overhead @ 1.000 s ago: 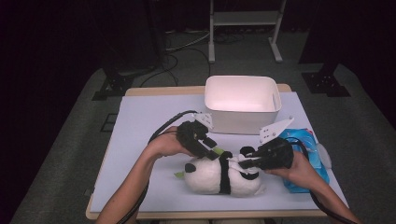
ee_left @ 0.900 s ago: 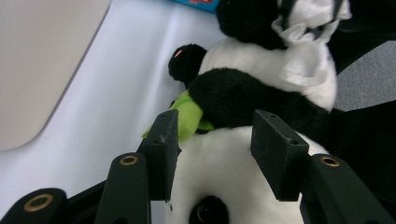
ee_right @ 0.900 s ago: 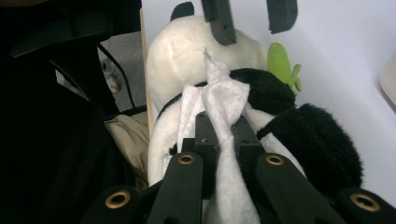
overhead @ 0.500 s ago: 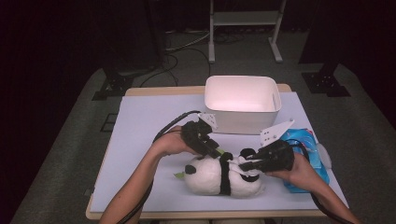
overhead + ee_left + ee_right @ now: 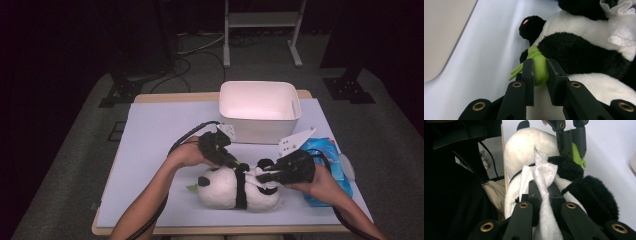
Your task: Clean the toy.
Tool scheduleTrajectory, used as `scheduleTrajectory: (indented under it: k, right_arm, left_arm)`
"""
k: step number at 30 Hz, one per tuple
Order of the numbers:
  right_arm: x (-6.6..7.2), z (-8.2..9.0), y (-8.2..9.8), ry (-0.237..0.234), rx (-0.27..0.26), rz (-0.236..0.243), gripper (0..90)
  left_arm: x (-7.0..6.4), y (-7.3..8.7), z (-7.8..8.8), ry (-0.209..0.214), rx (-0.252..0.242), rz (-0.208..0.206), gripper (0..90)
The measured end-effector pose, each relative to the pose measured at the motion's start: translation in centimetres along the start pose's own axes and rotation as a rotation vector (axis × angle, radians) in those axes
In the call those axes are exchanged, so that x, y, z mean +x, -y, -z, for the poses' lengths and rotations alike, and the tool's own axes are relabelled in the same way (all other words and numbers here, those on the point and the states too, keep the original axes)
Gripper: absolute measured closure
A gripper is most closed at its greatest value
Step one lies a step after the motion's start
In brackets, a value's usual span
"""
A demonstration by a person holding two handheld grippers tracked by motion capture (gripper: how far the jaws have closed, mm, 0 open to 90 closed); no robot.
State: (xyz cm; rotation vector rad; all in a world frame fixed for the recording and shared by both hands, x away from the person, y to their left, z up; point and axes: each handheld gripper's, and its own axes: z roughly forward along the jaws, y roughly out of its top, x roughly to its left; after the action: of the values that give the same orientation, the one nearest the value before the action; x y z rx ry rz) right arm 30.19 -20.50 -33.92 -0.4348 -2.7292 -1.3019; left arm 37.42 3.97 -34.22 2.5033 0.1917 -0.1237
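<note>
A black-and-white plush panda lies on its side near the table's front edge. A green felt leaf pokes out by its black arm. My left gripper comes in from the left, and its jaws have just been closing; they now pinch that leaf. From the right, my right gripper is shut on a crumpled white wipe pressed against the panda's body. In the right gripper view the left gripper hangs above the panda.
A white plastic bin stands behind the panda at the back of the table mat. A blue pack of wipes lies at the right, partly under the right hand. Bare mat stretches to the left.
The left gripper has edged right toward the panda and its jaws have closed on the green leaf. The right gripper and the panda have stayed put.
</note>
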Motion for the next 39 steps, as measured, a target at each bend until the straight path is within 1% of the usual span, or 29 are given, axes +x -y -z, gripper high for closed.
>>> scheduleTrajectory:
  k: [1, 5, 6, 10, 11, 12, 13, 14, 16, 19, 21, 23, 24, 27, 29, 30, 33, 34, 36, 38, 39]
  right_arm:
    - [0.0, 0.0, -0.1, 0.001, -0.003, 0.003, 83.7]
    - [0.0, 0.2, -0.3, 0.001, -0.019, 0.003, 83.8]
    - [0.1, 0.2, -0.5, 0.004, -0.016, 0.012, 83.9]
    - [0.3, 0.2, -0.7, 0.011, -0.013, 0.018, 83.9]
    - [0.3, 0.1, -0.8, 0.013, -0.010, 0.025, 83.9]
    - [0.4, 0.0, -0.8, 0.016, -0.006, 0.021, 83.9]
    - [0.4, 0.0, -0.8, 0.016, -0.006, 0.021, 83.9]
    - [0.3, -0.2, -0.8, 0.017, 0.001, 0.021, 83.9]
    - [0.3, -0.4, -0.9, 0.014, 0.008, 0.024, 83.9]
    - [0.2, -0.8, -1.0, 0.011, 0.029, 0.030, 83.8]
    - [0.2, -0.9, -1.1, 0.010, 0.027, 0.033, 83.9]
    - [0.3, -0.9, -1.2, 0.019, 0.033, 0.032, 83.8]
    - [0.3, -0.9, -1.3, 0.021, 0.033, 0.037, 83.9]
    - [0.3, -0.9, -1.6, 0.020, 0.037, 0.041, 83.9]
    - [0.3, -0.9, -1.7, 0.020, 0.034, 0.048, 83.9]
    - [0.6, -0.8, -2.1, 0.023, 0.033, 0.055, 83.8]
    - [0.7, -0.8, -2.5, 0.022, 0.033, 0.059, 83.8]
    - [0.8, -0.9, -2.8, 0.028, 0.041, 0.073, 83.8]
    - [0.8, -0.9, -2.9, 0.026, 0.041, 0.071, 83.8]
    - [0.8, -1.0, -3.1, 0.029, 0.046, 0.071, 83.8]
    - [0.8, -1.0, -3.1, 0.029, 0.046, 0.071, 83.8]
  left_arm:
    - [0.0, -0.1, 0.3, -0.008, -0.019, -0.001, 78.7]
    - [-0.1, -0.3, 0.7, -0.022, -0.026, -0.011, 79.1]
    - [-0.2, -0.5, 0.9, -0.031, -0.039, -0.011, 79.2]
    - [-0.3, -0.7, 1.5, -0.040, -0.056, -0.014, 79.2]
    - [-0.3, -0.8, 1.8, -0.045, -0.059, -0.017, 79.1]
    - [-0.3, -0.9, 2.3, -0.057, -0.075, -0.014, 79.2]
    - [-0.3, -0.9, 2.3, -0.057, -0.075, -0.014, 79.1]
    - [-0.4, -1.1, 2.7, -0.071, -0.081, -0.022, 79.1]
    - [-0.5, -1.2, 3.0, -0.083, -0.085, -0.028, 79.0]
    - [-0.6, -1.3, 3.2, -0.090, -0.084, -0.037, 78.8]
    - [-0.8, -1.1, 3.2, -0.087, -0.086, -0.040, 78.7]
    - [-0.8, -1.0, 3.2, -0.084, -0.084, -0.044, 78.3]
    - [-1.1, -0.7, 3.1, -0.068, -0.084, -0.043, 77.7]
    - [-1.4, -0.4, 3.1, -0.068, -0.089, -0.044, 77.4]
    - [-1.6, -0.1, 3.2, -0.069, -0.090, -0.051, 77.5]
    - [-1.6, -0.1, 3.3, -0.079, -0.094, -0.057, 77.8]
    - [-1.8, -0.3, 3.6, -0.090, -0.098, -0.068, 78.1]
    - [-1.9, -0.5, 4.1, -0.094, -0.112, -0.070, 78.2]
    - [-2.0, -0.7, 4.4, -0.090, -0.117, -0.078, 78.2]
    - [-2.2, -1.2, 4.9, -0.096, -0.123, -0.090, 78.2]
    - [-2.2, -1.2, 4.9, -0.096, -0.123, -0.090, 78.1]
